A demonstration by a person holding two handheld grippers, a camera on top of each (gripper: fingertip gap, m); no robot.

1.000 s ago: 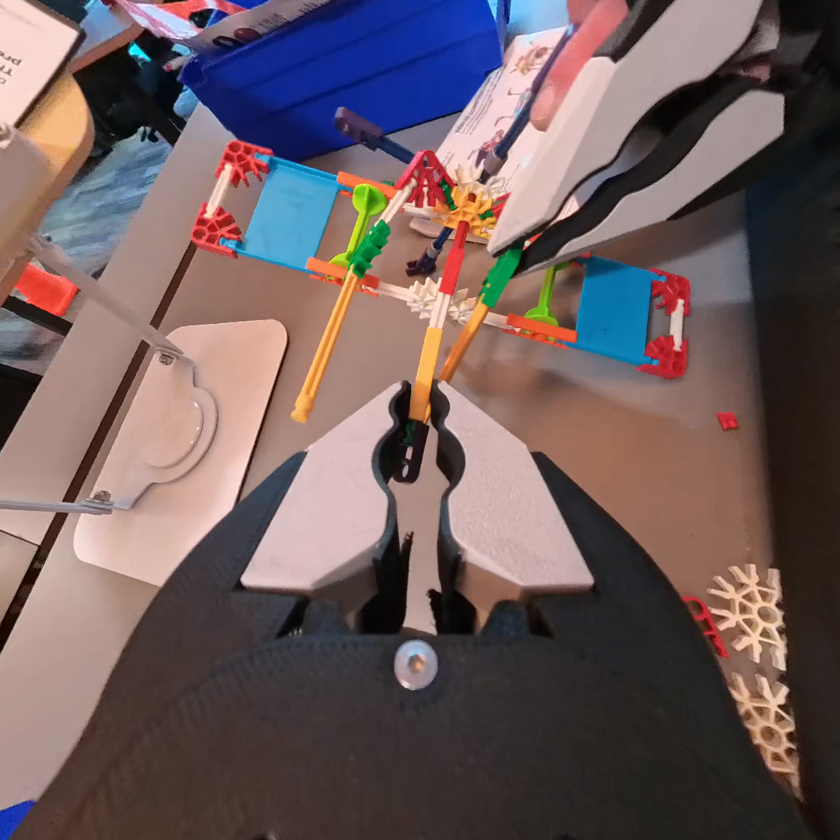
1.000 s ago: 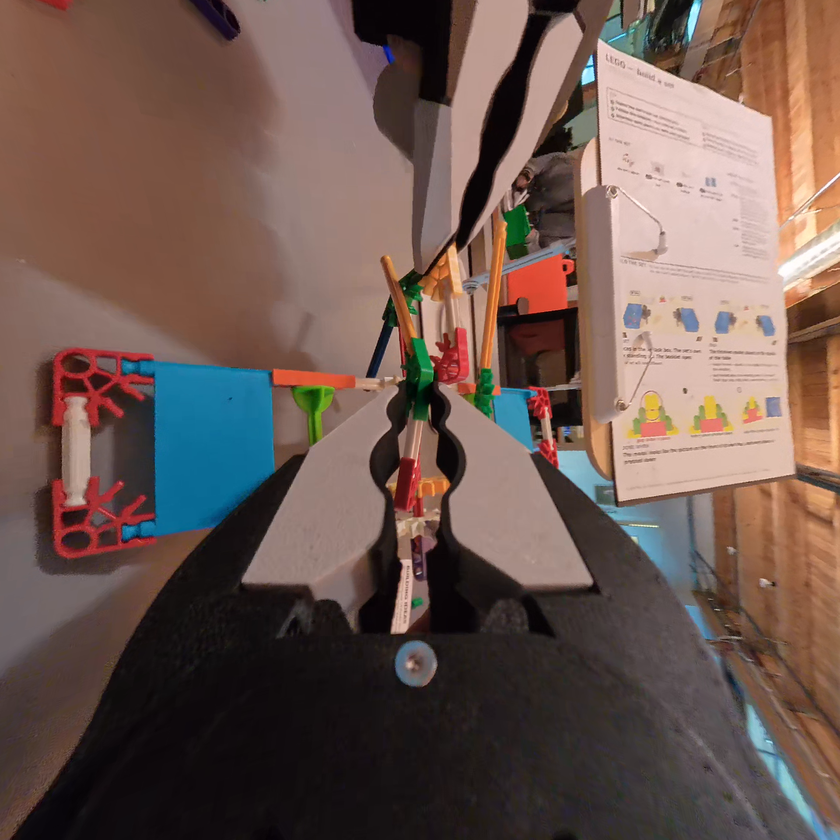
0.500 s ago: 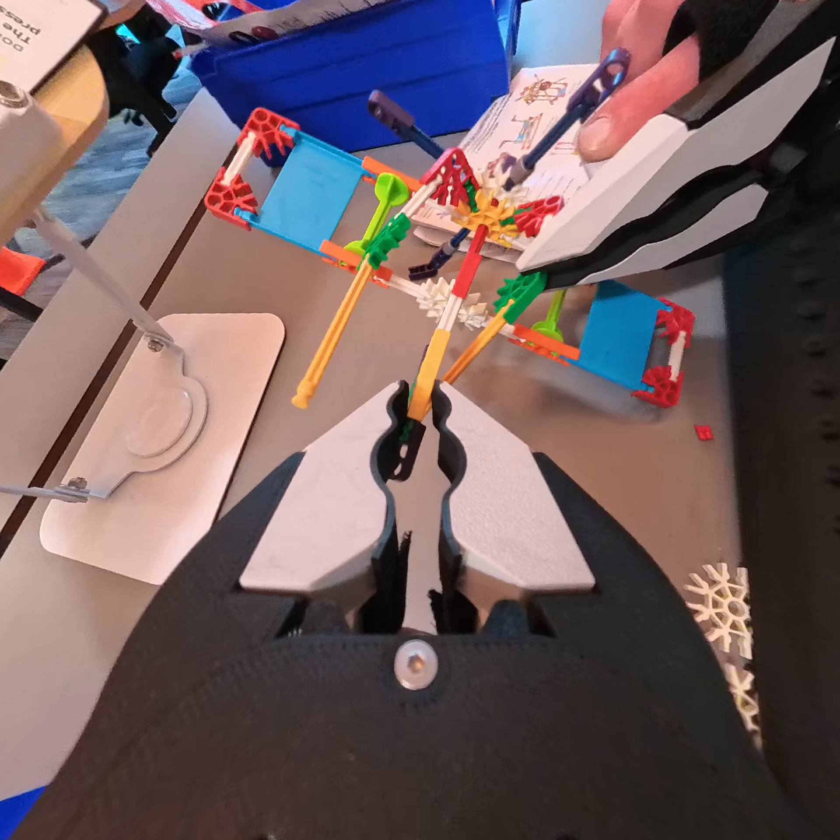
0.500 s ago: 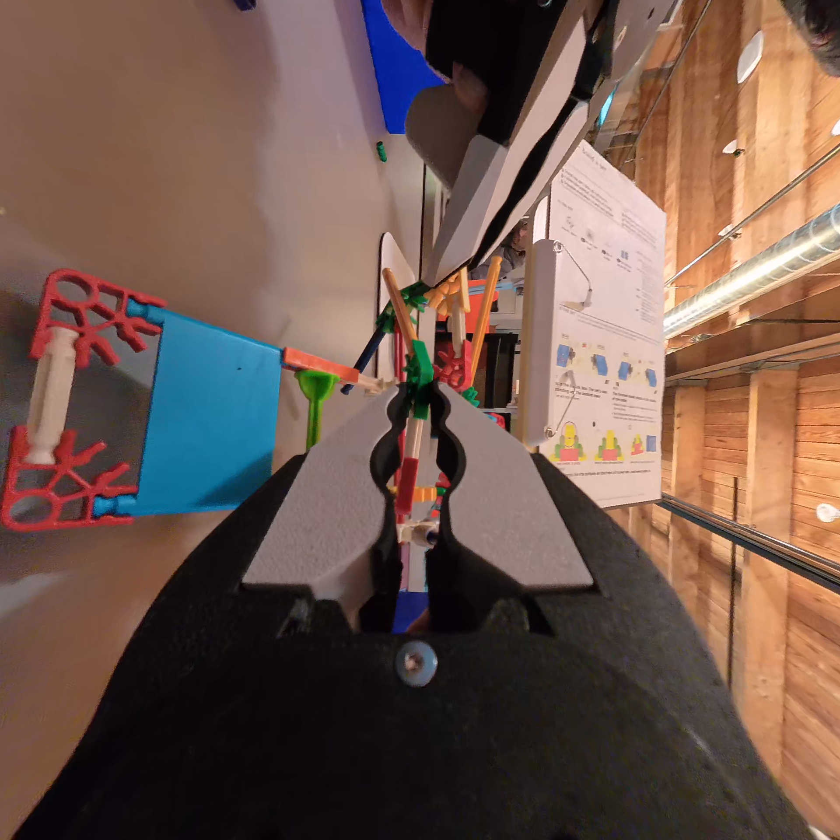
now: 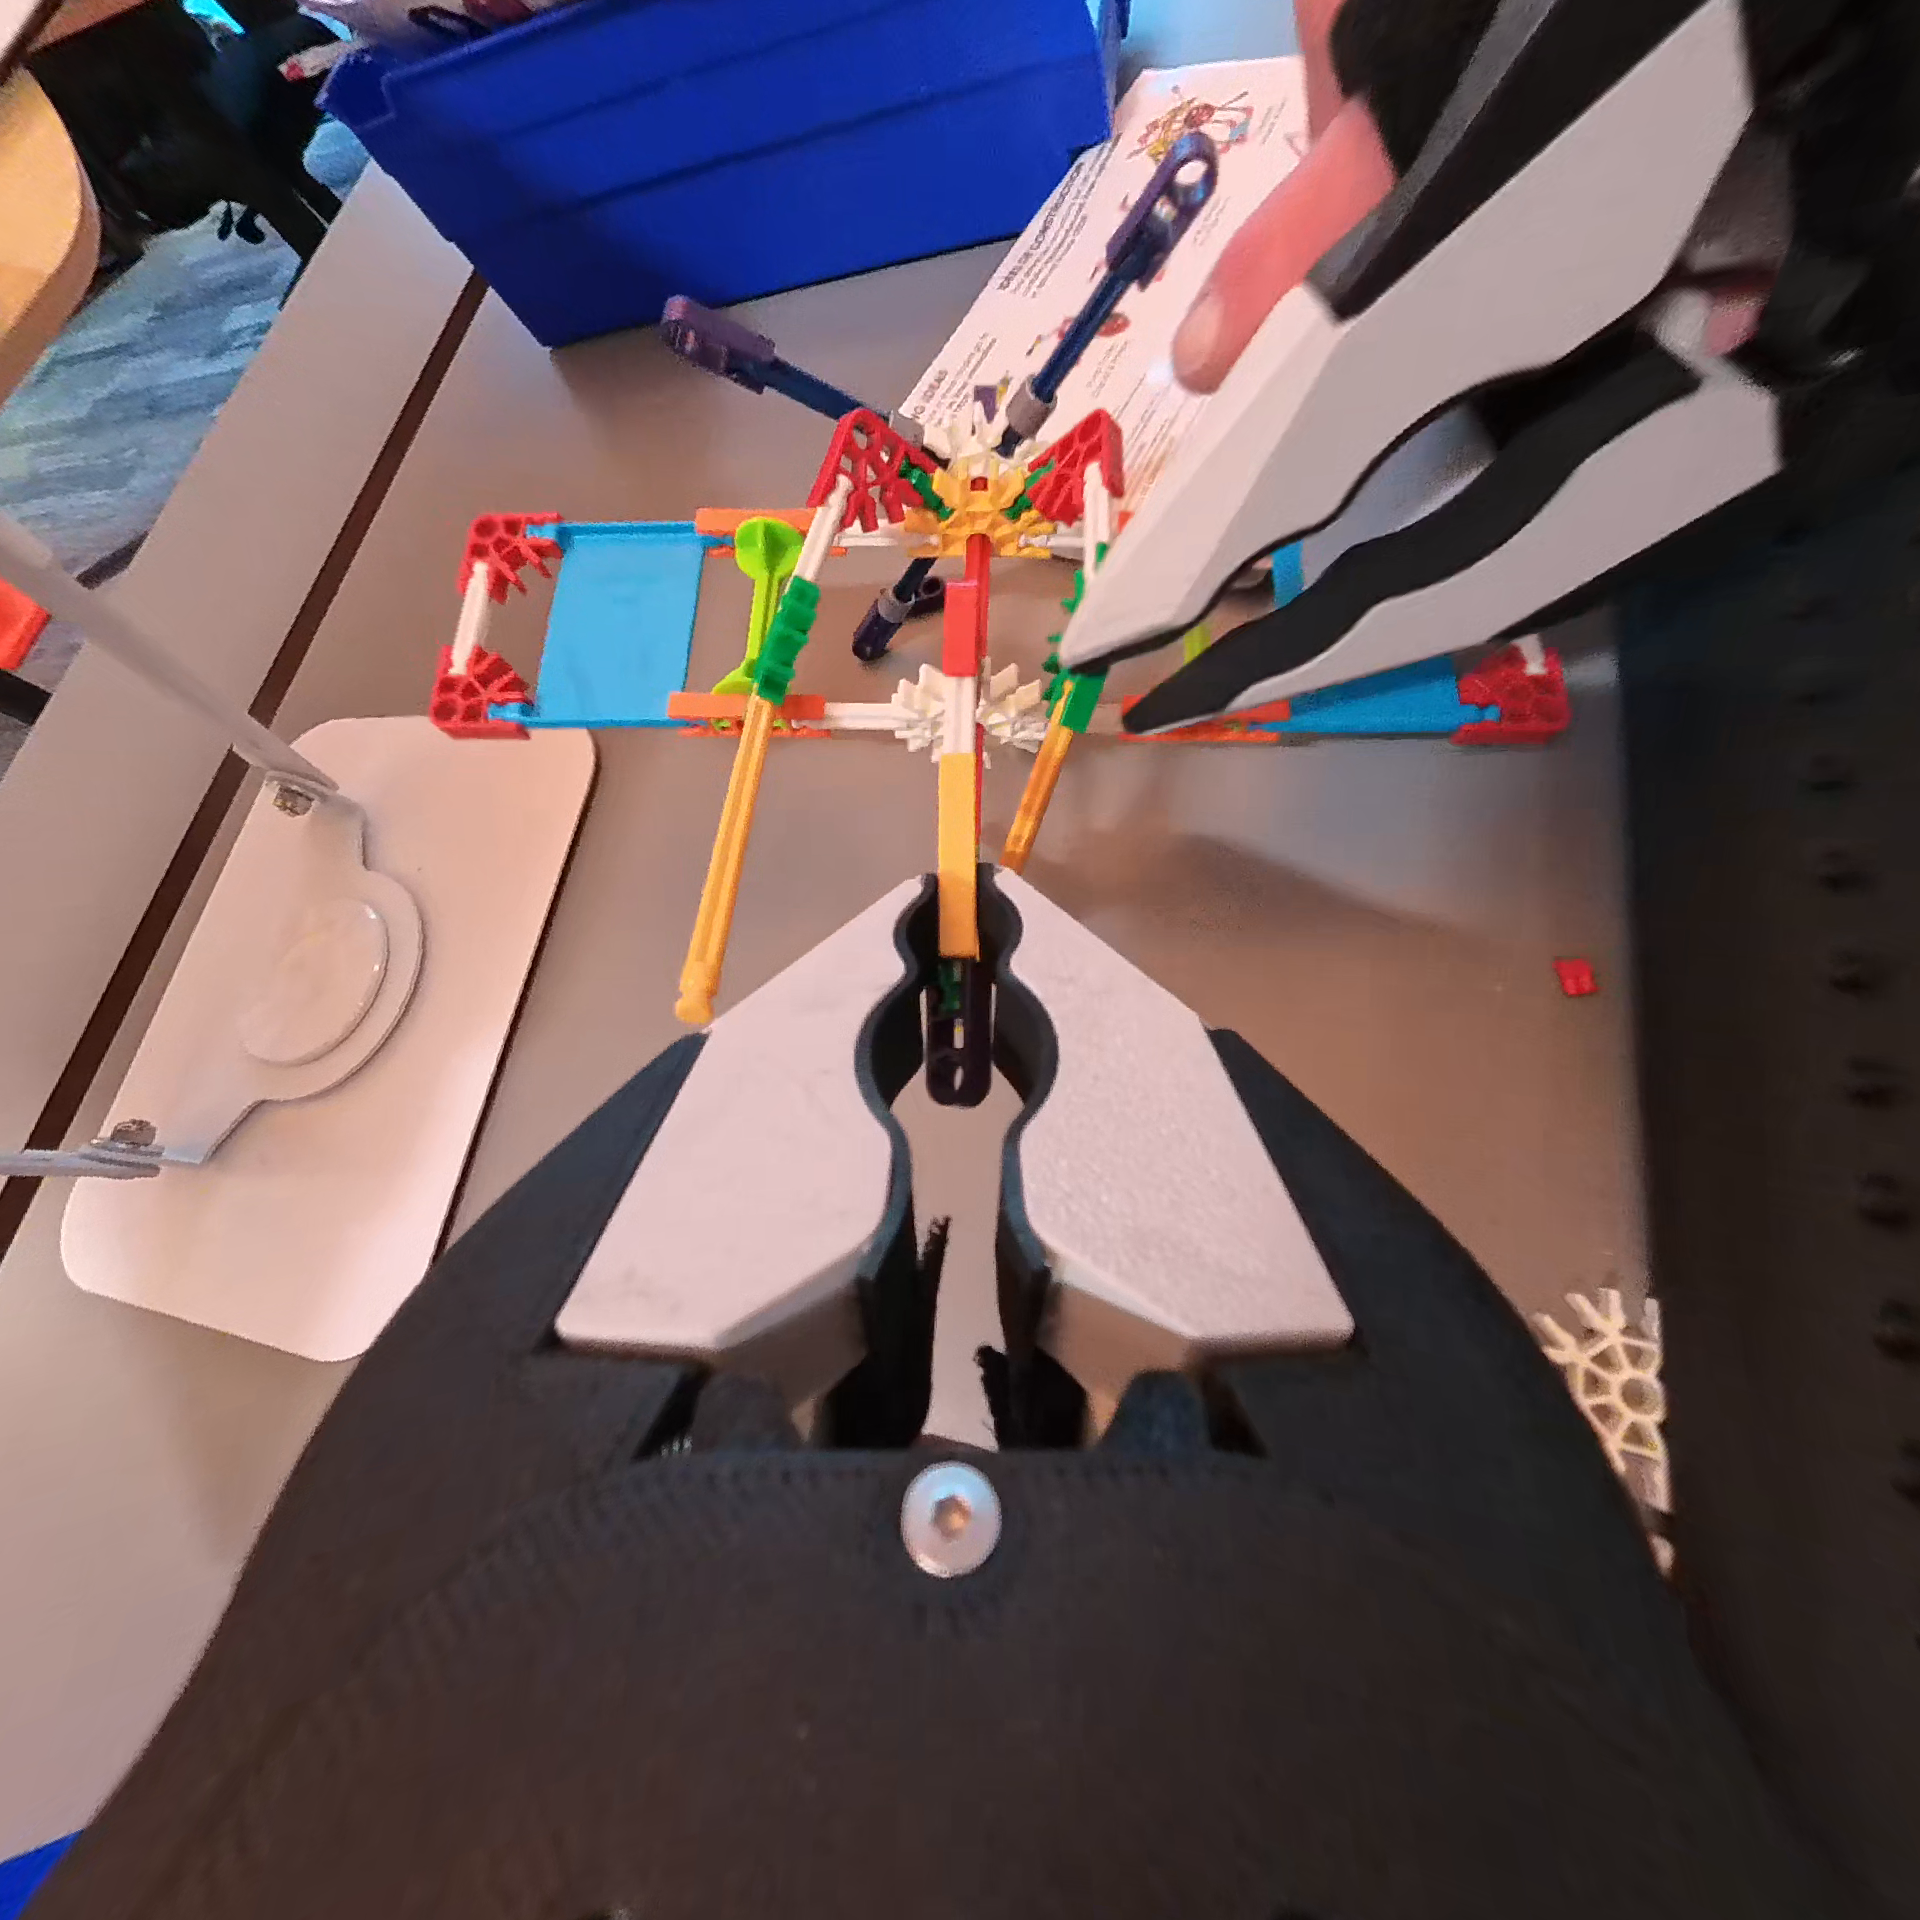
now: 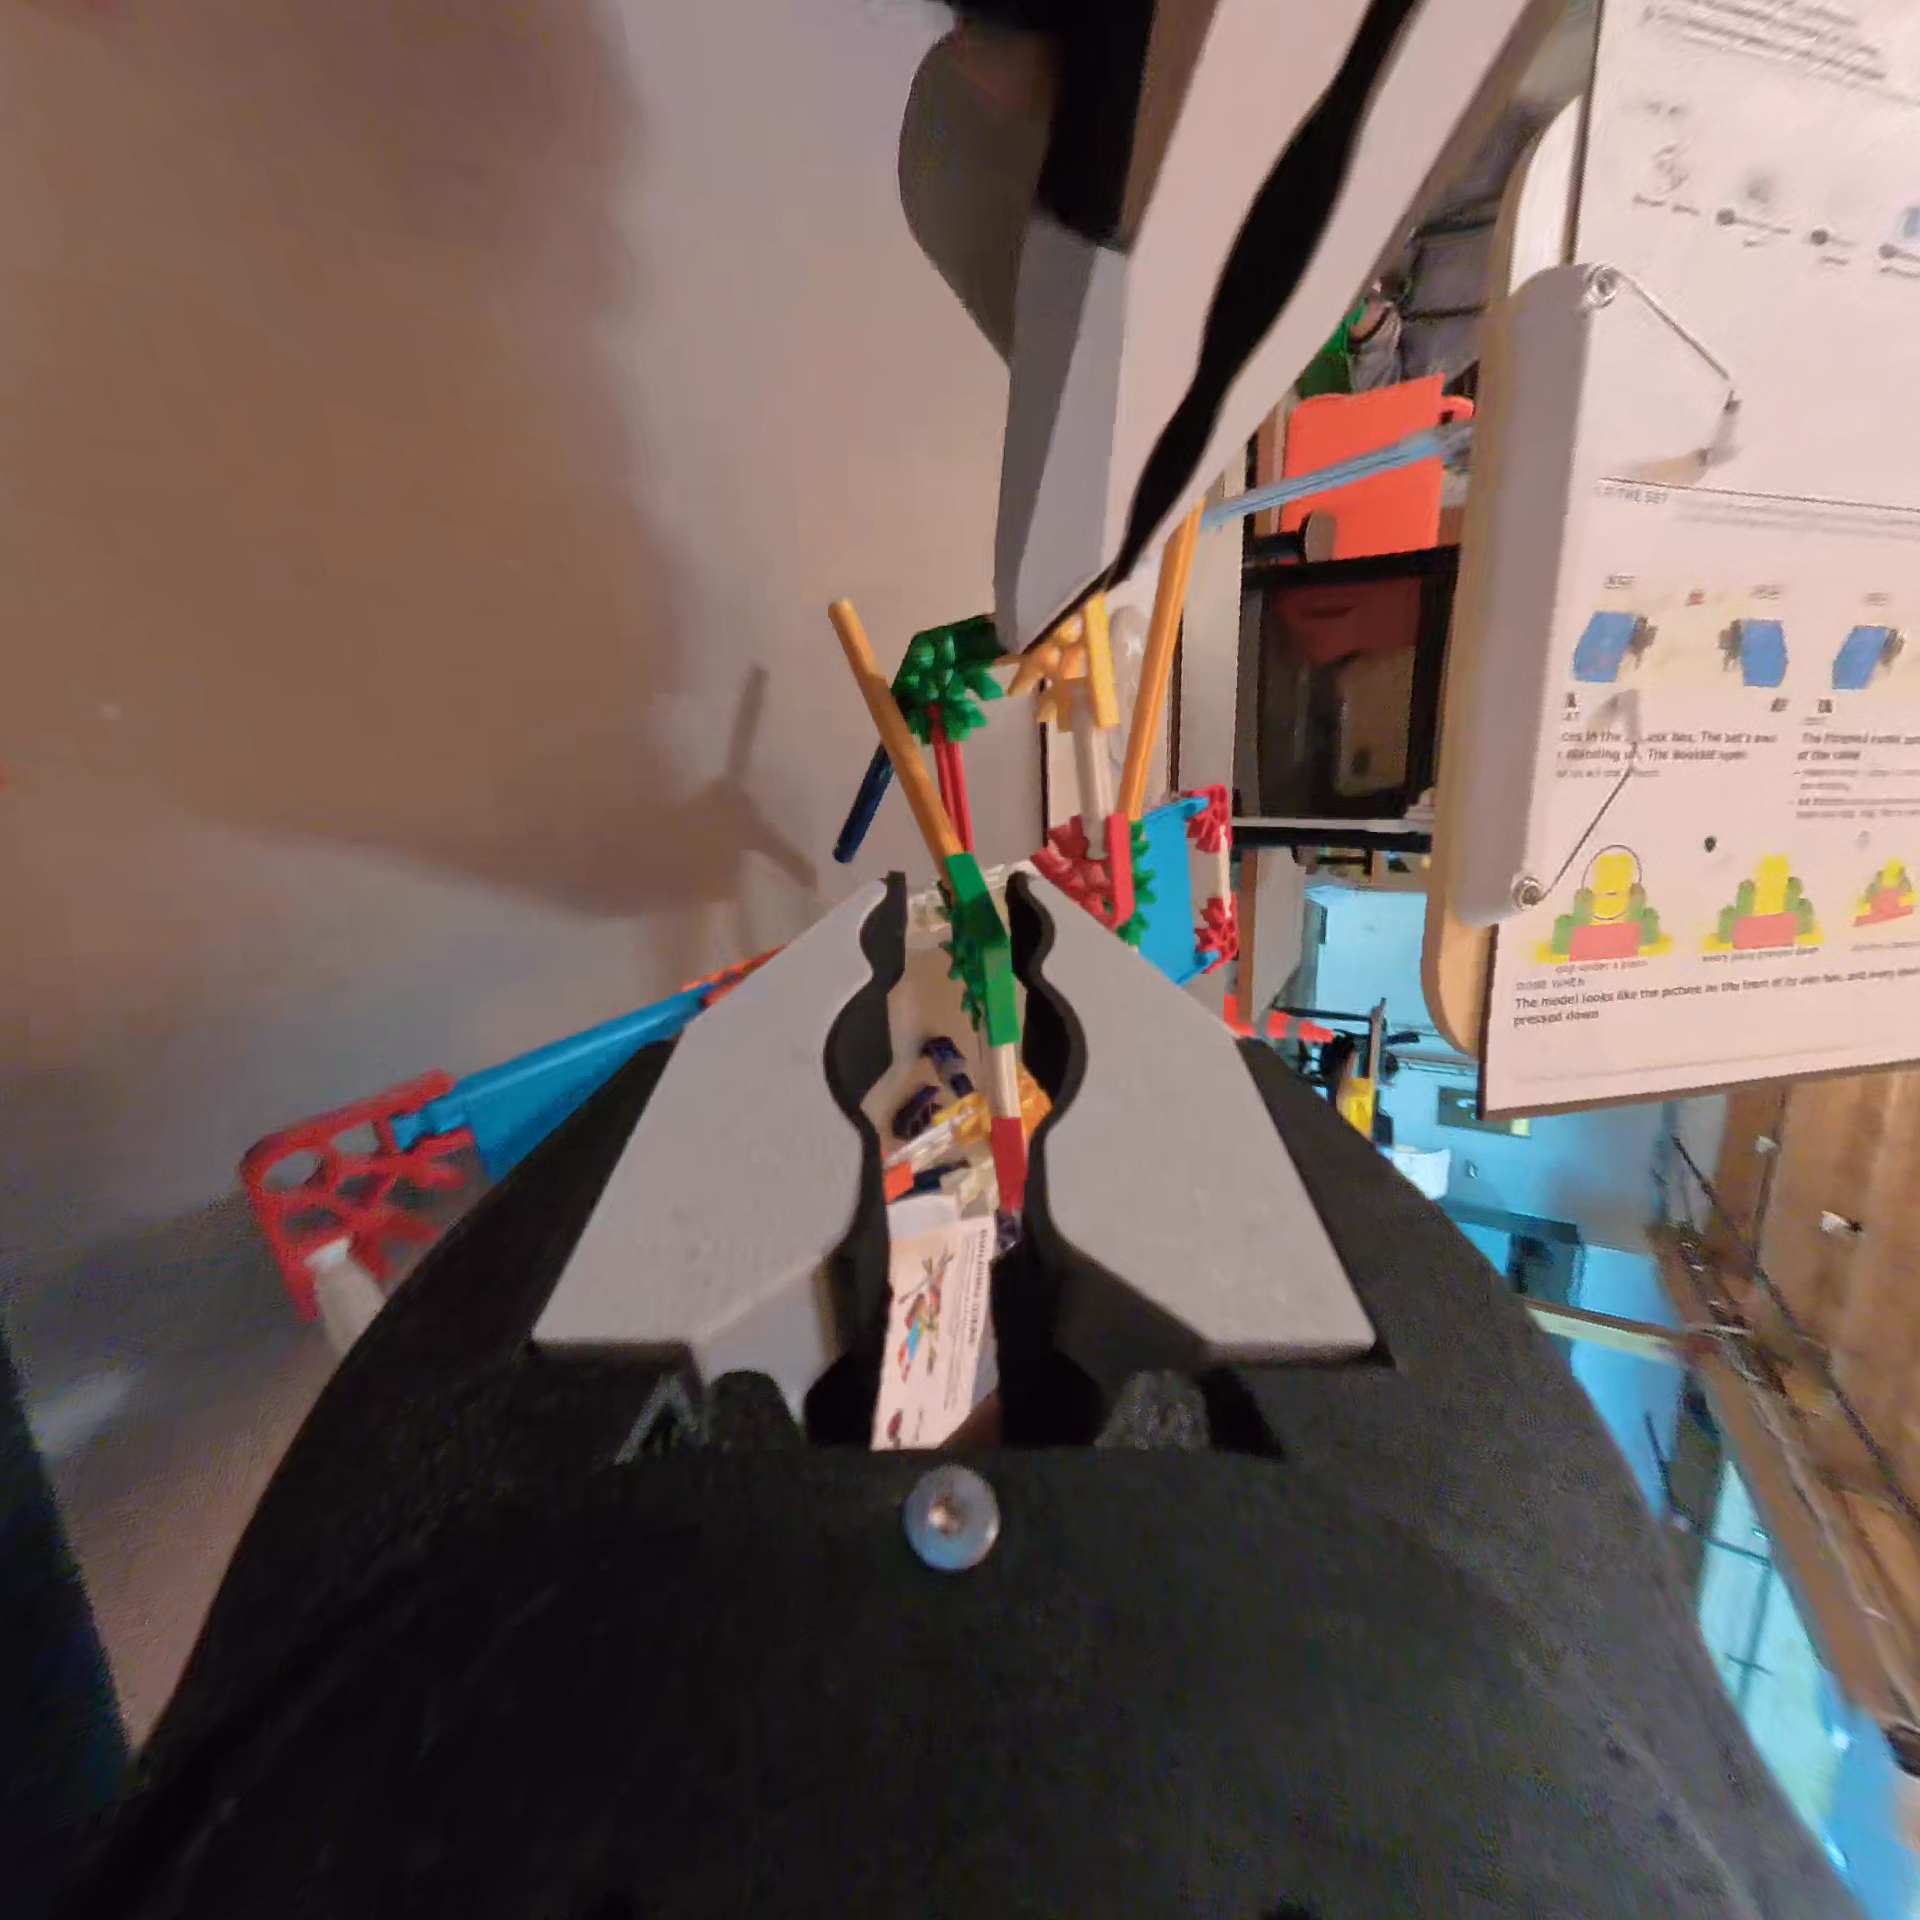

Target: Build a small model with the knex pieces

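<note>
On my far left a flat white stand plate (image 5: 312, 1039) lies on the grey table (image 5: 1299, 987), with a deep blue plastic bin (image 5: 727, 135) behind it. Beside the plate is the colourful rod-and-connector toy model (image 5: 618, 623). It is already well built up, with blue panels framed in red at both ends and a yellow hub in the middle.

My left gripper (image 5: 961, 883) has its fingers pressed together on the end of the model's yellow plastic rod (image 5: 956, 821), pinching it at the tips.

Further right, an illustrated booklet (image 5: 1039, 343) lies under the model's far side. My right gripper (image 6: 951, 888) has its fingers a little apart around a green clip connector (image 6: 977, 956) on the model. The clip leans on one finger, and I cannot tell if it is really pinched. White snowflake connectors (image 5: 1605, 1382) lie loose at the far right.
</note>
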